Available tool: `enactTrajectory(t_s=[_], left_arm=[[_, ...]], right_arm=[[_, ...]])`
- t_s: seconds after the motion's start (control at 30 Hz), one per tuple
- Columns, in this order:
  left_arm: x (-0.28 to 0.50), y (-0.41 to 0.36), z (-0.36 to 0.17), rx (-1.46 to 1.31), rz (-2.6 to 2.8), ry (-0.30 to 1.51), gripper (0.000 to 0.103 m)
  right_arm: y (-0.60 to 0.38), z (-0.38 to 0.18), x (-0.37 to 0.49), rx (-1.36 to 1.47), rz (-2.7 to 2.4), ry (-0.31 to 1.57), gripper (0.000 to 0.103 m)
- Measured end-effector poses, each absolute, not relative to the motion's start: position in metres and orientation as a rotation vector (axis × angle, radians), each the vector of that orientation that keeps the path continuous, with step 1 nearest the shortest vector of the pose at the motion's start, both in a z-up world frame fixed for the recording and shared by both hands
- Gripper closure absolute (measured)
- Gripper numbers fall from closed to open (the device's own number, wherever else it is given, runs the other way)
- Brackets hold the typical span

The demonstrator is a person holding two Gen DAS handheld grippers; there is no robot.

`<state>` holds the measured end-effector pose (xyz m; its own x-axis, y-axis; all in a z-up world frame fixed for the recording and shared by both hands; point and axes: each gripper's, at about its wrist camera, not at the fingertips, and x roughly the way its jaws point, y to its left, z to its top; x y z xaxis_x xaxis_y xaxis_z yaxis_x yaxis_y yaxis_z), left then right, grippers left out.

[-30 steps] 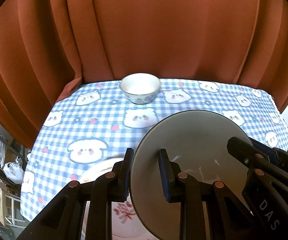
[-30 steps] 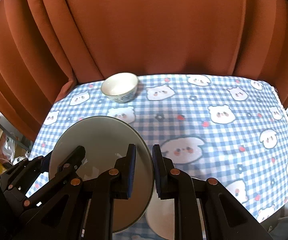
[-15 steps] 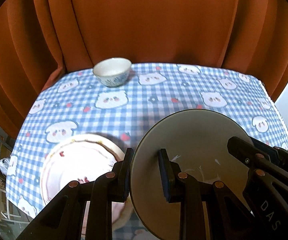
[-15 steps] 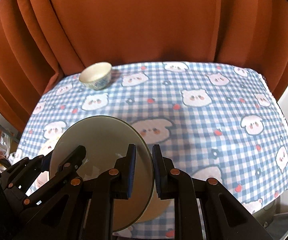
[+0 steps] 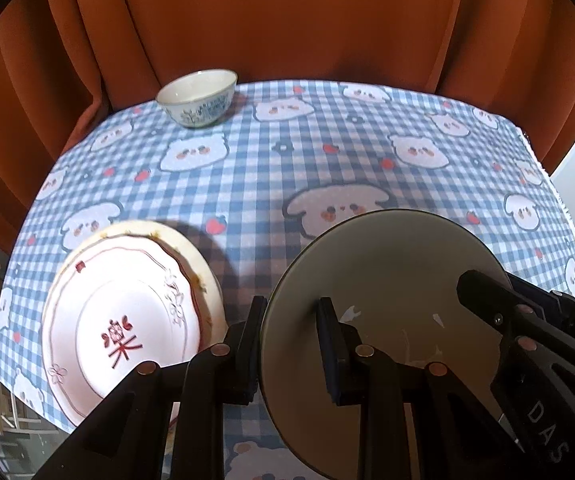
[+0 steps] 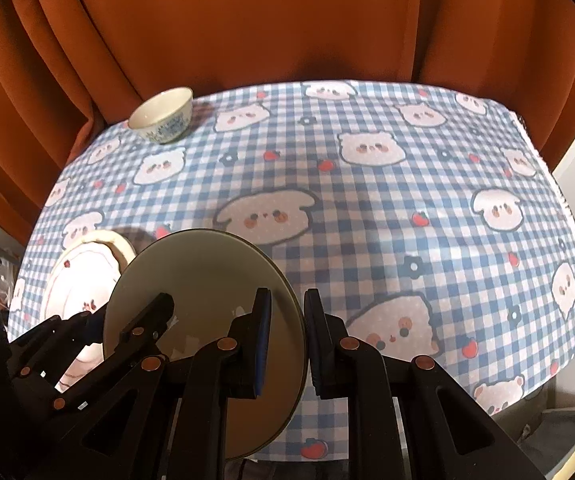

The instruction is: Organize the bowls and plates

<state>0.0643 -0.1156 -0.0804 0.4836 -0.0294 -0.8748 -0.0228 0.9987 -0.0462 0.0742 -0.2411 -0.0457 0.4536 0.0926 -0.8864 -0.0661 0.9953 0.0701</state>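
1. Above a table spread with a blue-checked bear-print cloth [image 5: 271,168], a grey plate [image 5: 387,280] hangs in the air, pinched at opposite rims by two handheld claws; the left gripper [image 5: 291,344] clamps its left edge, the right gripper [image 6: 287,340] its right edge.
2. The left wrist view shows the grey plate's face and the right gripper's black arm [image 5: 527,340] reaching across it, lettered "DAS"; the right wrist view shows the same plate [image 6: 191,280] tilted edge-on between narrowed fingers [image 6: 263,336], with the left gripper's arm [image 6: 87,356] entering from the lower left.
3. Only the left wrist view reveals in full the pink plate [image 5: 123,328] with a red character, lying on a cream plate [image 5: 195,256] at the table's left near corner; in the right view the stack is half hidden behind the grey plate.
4. A small blue-patterned bowl [image 5: 197,98] stands well apart at the far left edge, against the rust-orange curtain [image 5: 287,20]; both views show it.
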Motion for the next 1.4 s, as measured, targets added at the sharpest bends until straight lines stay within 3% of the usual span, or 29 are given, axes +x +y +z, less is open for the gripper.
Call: enactTrajectory(t_s=[0.93, 1.23, 1.3, 1.4], left_arm=[[0.077, -0.118, -0.105, -0.020, 0.045, 1.078, 0.078], [0.071, -0.109, -0.091, -0.031, 0.031, 1.072, 0.061], [0.069, -0.105, -0.083, -0.012, 0.031, 1.050, 0.044], [0.070, -0.096, -0.072, 0.002, 0.026, 1.022, 0.041]], right_arm=[[-0.236, -0.080, 0.091, -0.011, 0.108, 1.132, 0.082], [-0.237, -0.075, 0.091, 0.023, 0.097, 1.160, 0.082], [-0.236, -0.071, 0.091, 0.023, 0.084, 1.167, 0.082], [-0.234, -0.062, 0.091, 0.039, 0.061, 1.153, 0.079]])
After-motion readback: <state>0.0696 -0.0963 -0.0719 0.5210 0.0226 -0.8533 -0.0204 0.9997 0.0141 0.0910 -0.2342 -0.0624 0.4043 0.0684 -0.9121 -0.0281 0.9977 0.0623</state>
